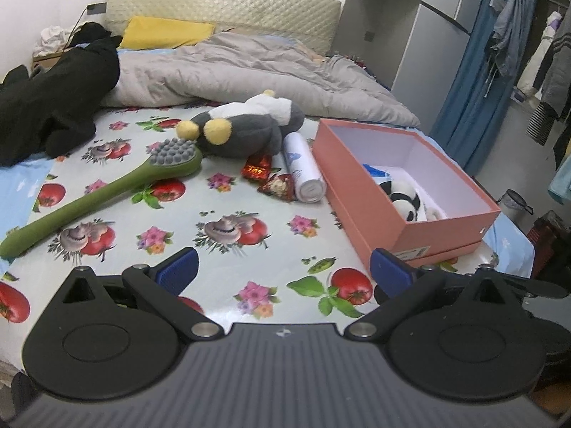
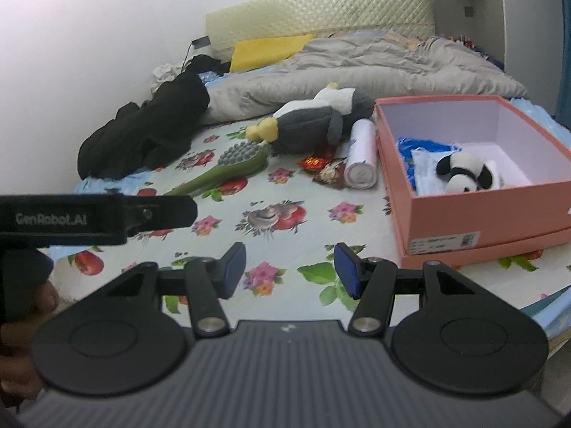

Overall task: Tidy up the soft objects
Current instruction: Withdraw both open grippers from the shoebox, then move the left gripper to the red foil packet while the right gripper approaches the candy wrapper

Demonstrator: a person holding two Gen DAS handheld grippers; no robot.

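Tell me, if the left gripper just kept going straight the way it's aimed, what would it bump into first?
Most likely the flowered bedsheet itself, since the left gripper tilts downward with open, empty jaws. If it skimmed over, the snack packets and white cylinder lie next; depth is hard to judge.

open sheet (image 1: 228, 210) ahead lies clear; pink box (image 1: 378, 210) walls off the right, green brush (image 1: 107, 192) angles across the left.

The bed sheet (image 1: 214, 192) is white, printed with red tomatoes, pink flowers and green leaves. The plush penguin (image 1: 246, 125) is grey, white and yellow. The open box (image 2: 474, 210) is salmon pink outside and pale, perhaps lilac, inside, holding a black-and-white panda toy (image 2: 464, 173). The brush (image 1: 107, 192) is olive green with grey nubs.
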